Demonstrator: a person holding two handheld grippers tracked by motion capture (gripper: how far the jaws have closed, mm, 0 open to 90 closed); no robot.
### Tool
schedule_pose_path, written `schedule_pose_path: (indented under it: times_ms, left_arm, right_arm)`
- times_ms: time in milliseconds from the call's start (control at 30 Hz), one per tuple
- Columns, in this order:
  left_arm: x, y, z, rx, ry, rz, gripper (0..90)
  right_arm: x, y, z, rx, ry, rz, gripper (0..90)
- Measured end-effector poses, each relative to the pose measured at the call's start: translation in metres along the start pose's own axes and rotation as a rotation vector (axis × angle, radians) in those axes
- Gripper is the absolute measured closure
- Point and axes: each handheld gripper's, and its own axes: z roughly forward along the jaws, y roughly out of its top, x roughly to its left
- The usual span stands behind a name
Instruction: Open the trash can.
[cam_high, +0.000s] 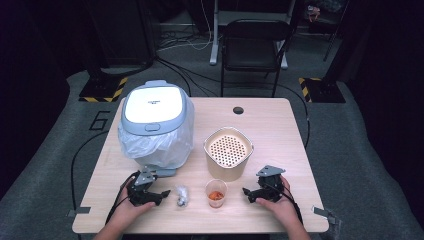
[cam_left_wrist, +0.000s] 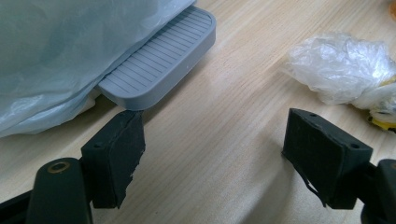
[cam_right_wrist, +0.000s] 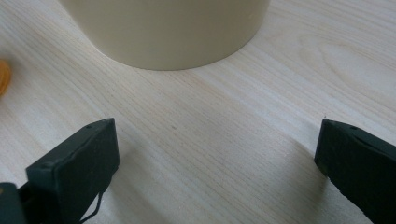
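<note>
Wooden table (cam_high: 280, 130), crumpled wrapper (cam_high: 181, 196) just beside spread left claw (cam_high: 159, 194); right claw (cam_high: 248, 195) spread

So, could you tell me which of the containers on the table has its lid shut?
The grey-lidded bin lined with a plastic bag; the beige bucket and small cup stand open.

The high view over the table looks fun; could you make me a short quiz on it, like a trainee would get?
1. True or false: the pedal bin has its lid shut.
2. What lies between the left gripper and the clear cup?
3. Are the right gripper jaws open or shut?

Key:
1. True.
2. A crumpled plastic wrapper.
3. Open, with nothing but bare table between them.
</note>
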Motion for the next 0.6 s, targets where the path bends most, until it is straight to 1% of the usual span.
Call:
schedule_pose_path:
  times_ms: [400,467,533,600]
  left_arm:
    - [-0.0002,0.0000,0.0001,-0.001,0.004,-0.005,20.8]
    - [-0.0004,0.0000,0.0001,-0.001,0.004,-0.005,20.8]
    - [-0.0002,0.0001,0.0000,0.000,0.002,-0.004,20.8]
    - [-0.0006,-0.0001,0.0003,-0.004,0.009,-0.004,20.8]
  right_arm:
    - [0.0004,0.0003,0.0001,0.003,-0.004,0.002,0.0]
    - [0.0001,0.0000,0.0001,0.003,-0.006,-0.006,0.0]
    - [0.0018,-0.0002,-0.0003,0.000,-0.015,0.009,0.6]
    - [0.0026,-0.0001,-0.0007,0.000,-0.021,0.011,1.5]
